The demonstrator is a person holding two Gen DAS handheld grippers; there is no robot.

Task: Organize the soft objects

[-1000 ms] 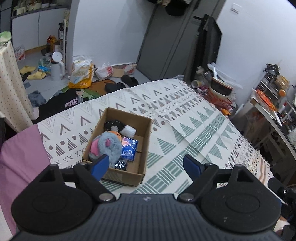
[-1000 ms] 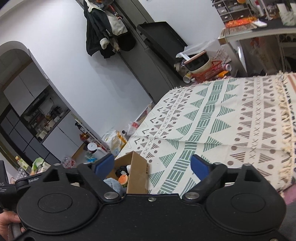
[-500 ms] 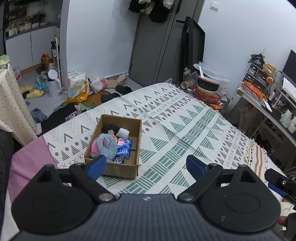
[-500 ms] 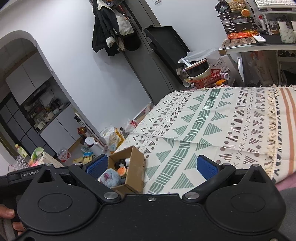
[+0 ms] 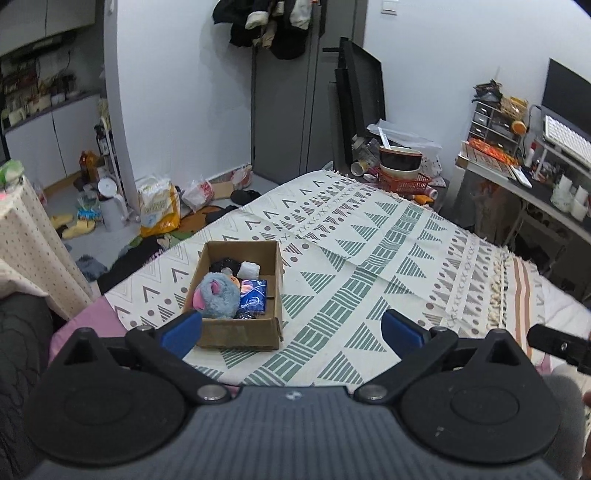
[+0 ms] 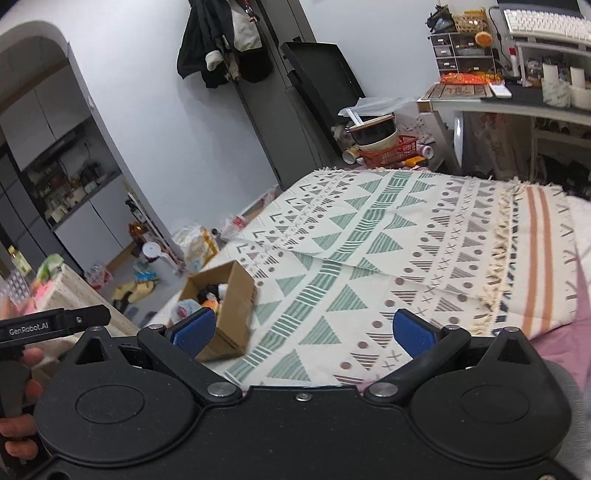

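I have pulled both grippers, left (image 5: pixel 291 330) and right (image 6: pixel 303 330), back from the box (image 5: pixel 236 332), wide and empty; everything soft looks packed.

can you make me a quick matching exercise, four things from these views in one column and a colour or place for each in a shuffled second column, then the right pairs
Things:
1. plush toy
2. cardboard box
3. red basket
4. hanging clothes

Colour or place:
A. on the floor past the far end of the bed
B. high on the grey door
C. grey-blue with a pink ear, inside the box
D. on the patterned blanket, near its left edge

Pairs: 1-C, 2-D, 3-A, 4-B
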